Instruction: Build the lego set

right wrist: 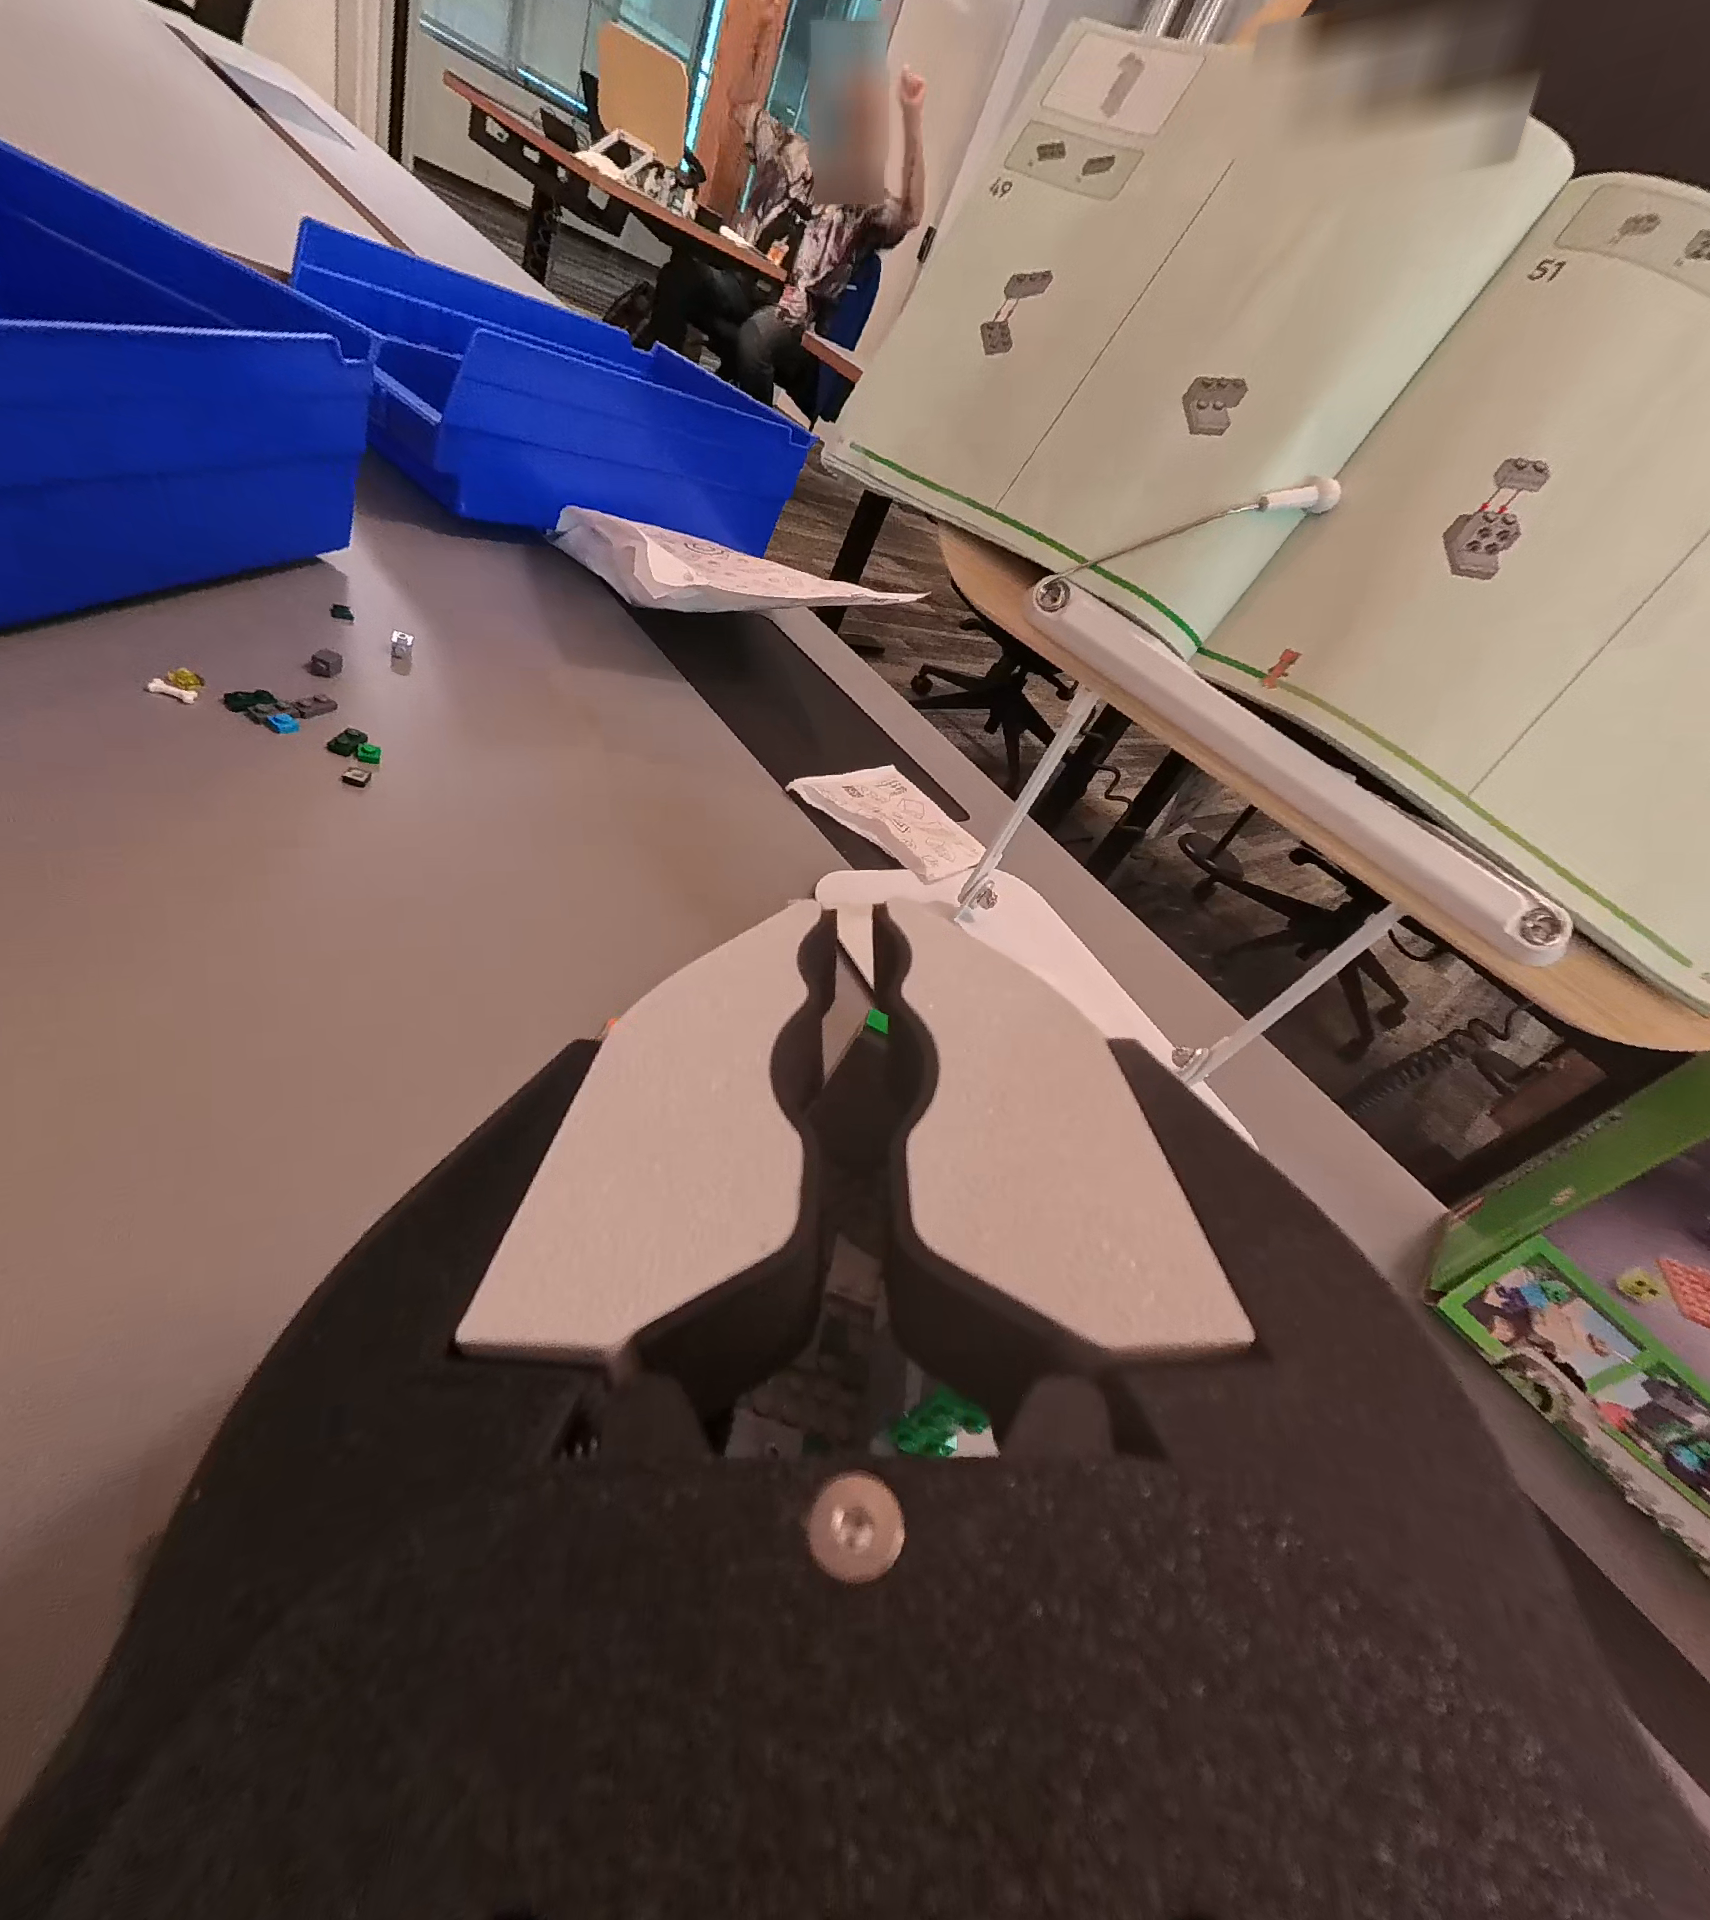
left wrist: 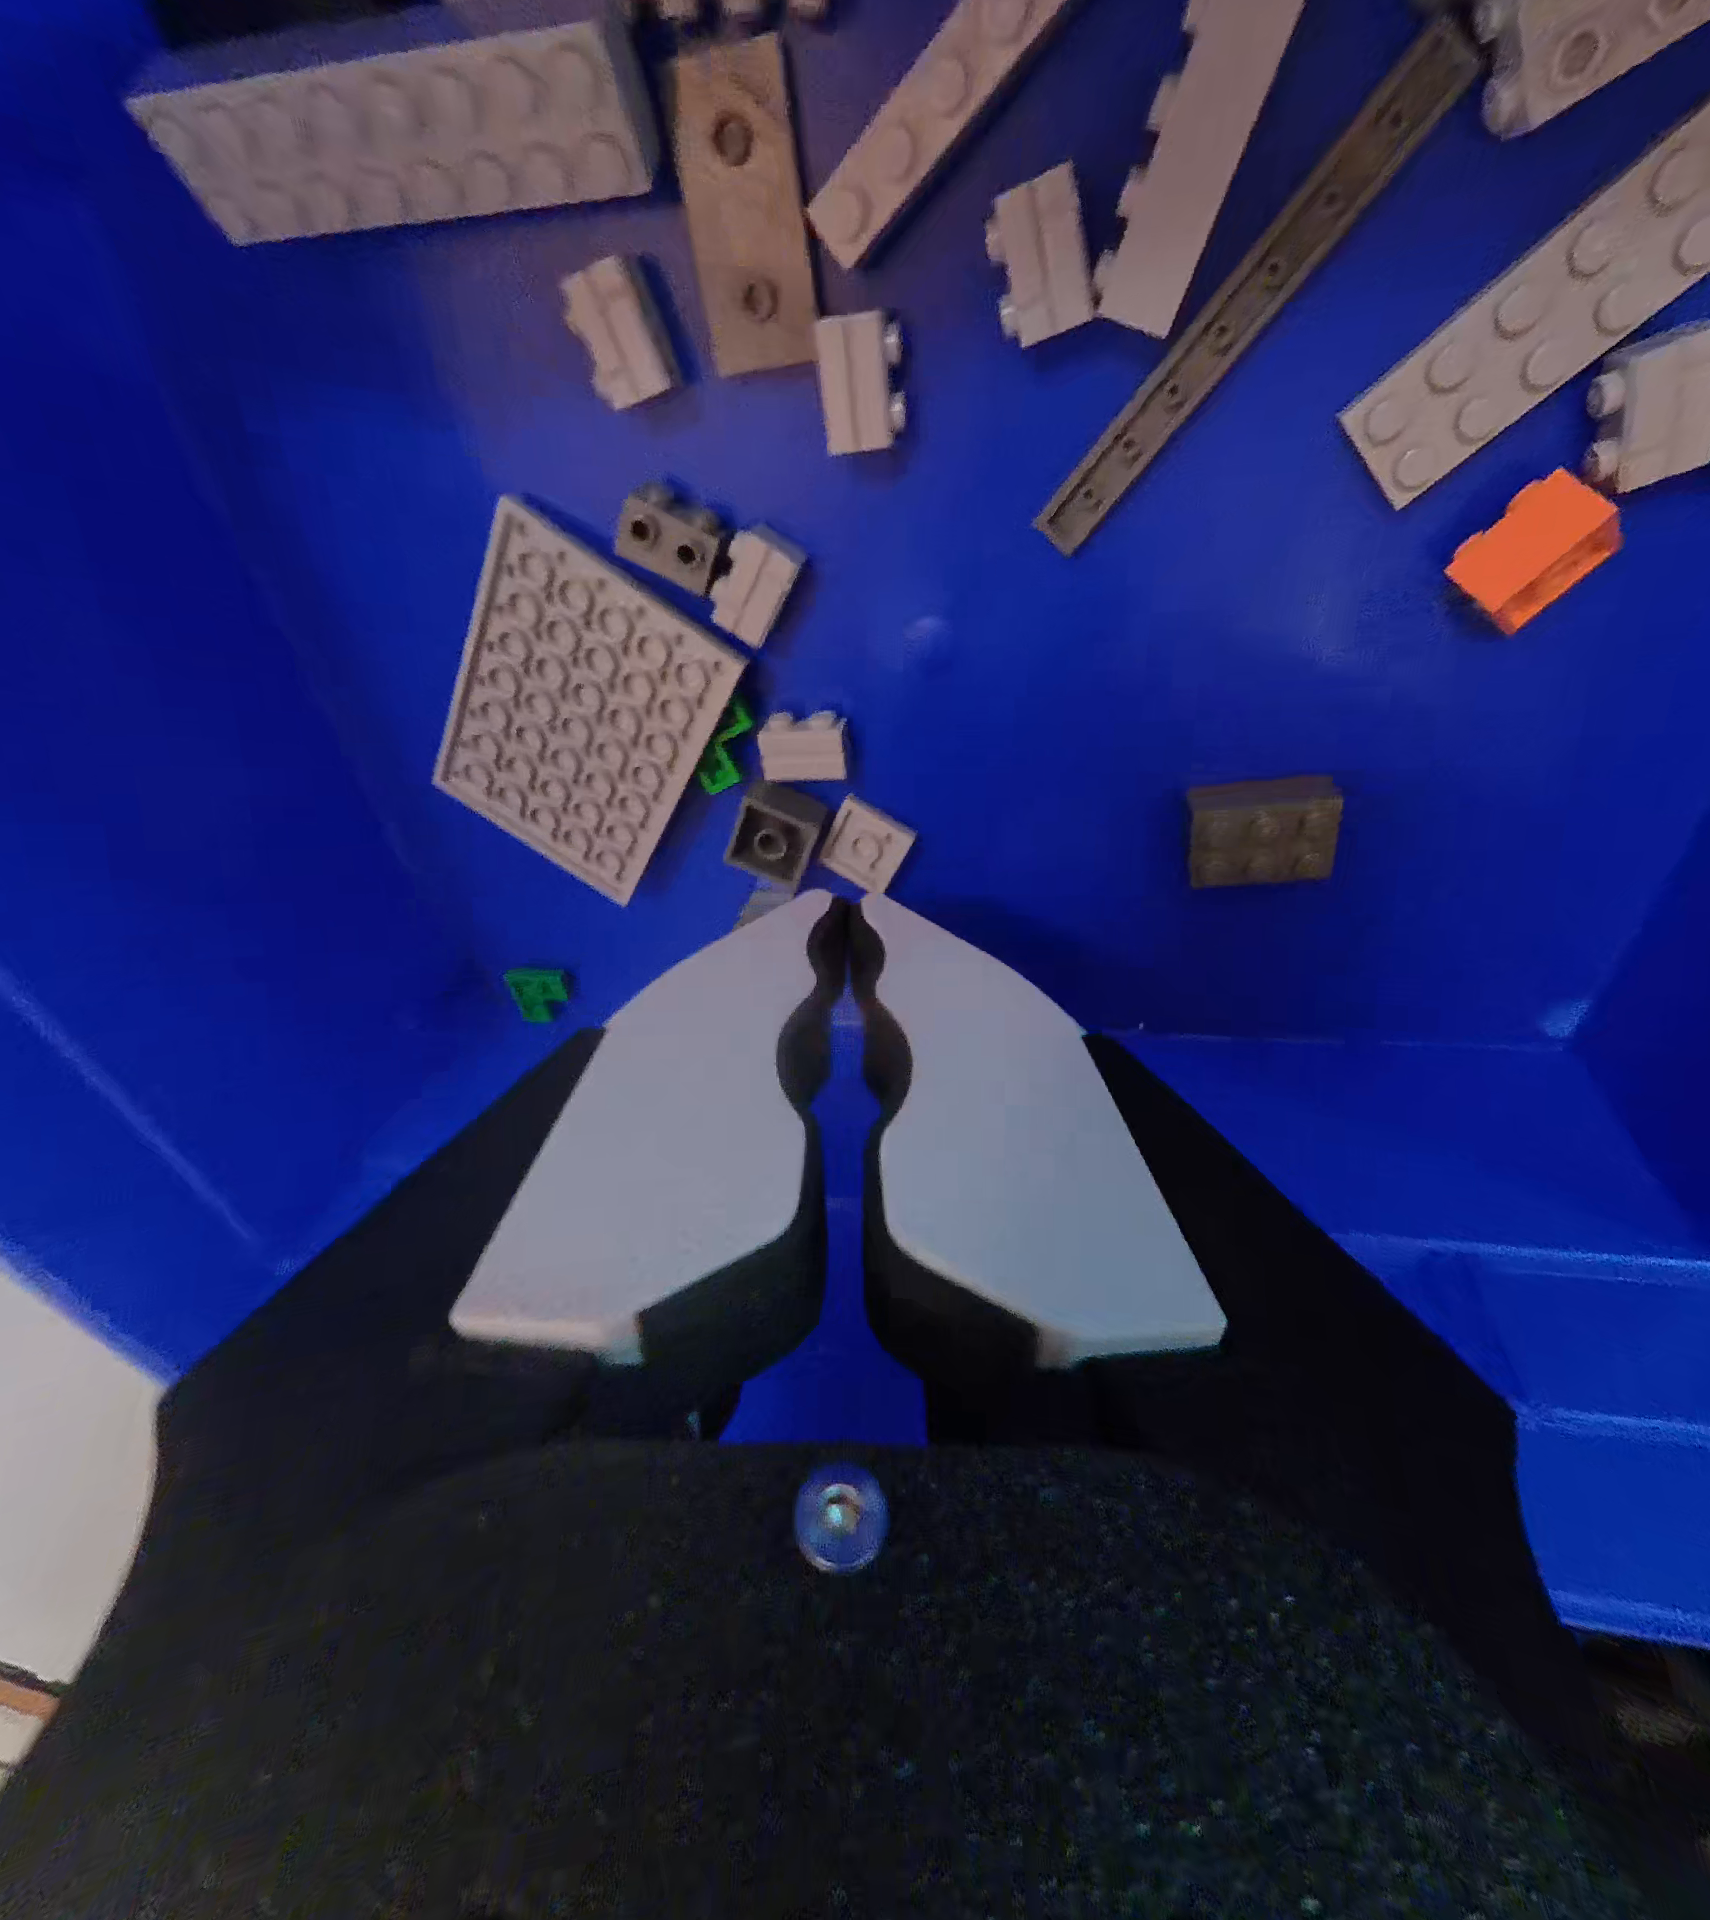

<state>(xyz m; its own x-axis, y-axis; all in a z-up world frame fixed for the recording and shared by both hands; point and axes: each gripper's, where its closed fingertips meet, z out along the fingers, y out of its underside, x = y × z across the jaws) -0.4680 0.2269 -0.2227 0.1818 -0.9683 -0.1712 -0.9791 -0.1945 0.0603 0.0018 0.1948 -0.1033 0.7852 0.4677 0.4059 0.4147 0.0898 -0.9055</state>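
Observation:
In the left wrist view my left gripper (left wrist: 840,912) is inside a blue bin (left wrist: 1038,644), jaws closed tip to tip with nothing visibly held. Just beyond the tips lie a small light grey plate (left wrist: 866,844) and a dark grey piece (left wrist: 773,840). A large studded grey plate (left wrist: 586,696) lies to the left. In the right wrist view my right gripper (right wrist: 856,914) is shut on a partly built grey lego piece (right wrist: 843,1003) with green bits, held above the grey table (right wrist: 311,987). Most of that piece is hidden by the fingers.
The bin also holds several grey plates, a dark grey brick (left wrist: 1264,831), an orange brick (left wrist: 1531,551) and a green piece (left wrist: 534,994). The table carries two blue bins (right wrist: 103,416), loose small pieces (right wrist: 311,707), an instruction booklet (right wrist: 1350,416) on a stand, and the set's box (right wrist: 1661,1351). There is about 50 cm between the tips of the two grippers.

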